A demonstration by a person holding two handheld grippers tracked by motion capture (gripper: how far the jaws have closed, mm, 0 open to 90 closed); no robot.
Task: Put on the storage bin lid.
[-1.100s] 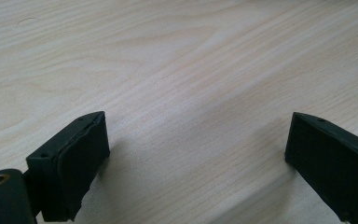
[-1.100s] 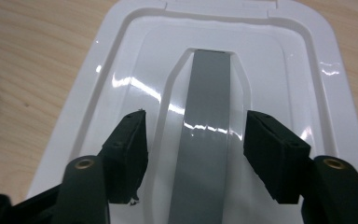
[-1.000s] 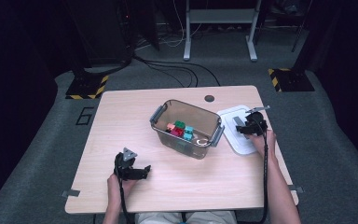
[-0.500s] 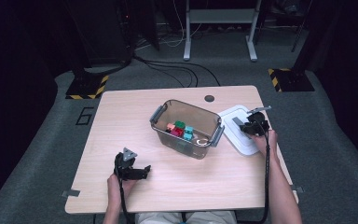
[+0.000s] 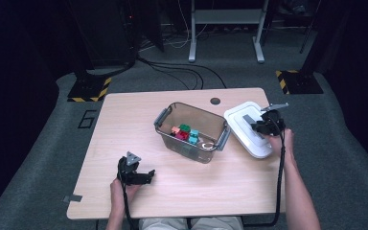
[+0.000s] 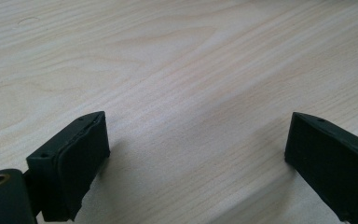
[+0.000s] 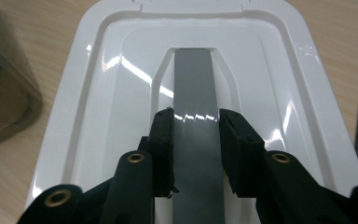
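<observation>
- The white lid [image 5: 248, 128] sits at the right side of the table [image 5: 124, 120], just right of the clear bin [image 5: 191, 132], with one end tipped up off the wood.
- A grey handle strip [image 7: 195, 93] runs down the lid's middle; the right gripper [image 7: 196, 122] pinches it, one black pad pressed against each long edge.
- Those jaws have just been closing, and the strip is between them.
- In the high view the right gripper [image 5: 264, 125] is over the lid's right part, held by the person's right hand [image 5: 282, 140].
- The bin stands at mid-table with grey latches at both ends; small red, green and teal blocks [image 5: 186, 133] lie inside.
- The left gripper [image 5: 135, 175] rests near the table's near left edge, well apart from the bin.
- Its jaws are spread wide over bare wood, with nothing between them.
</observation>
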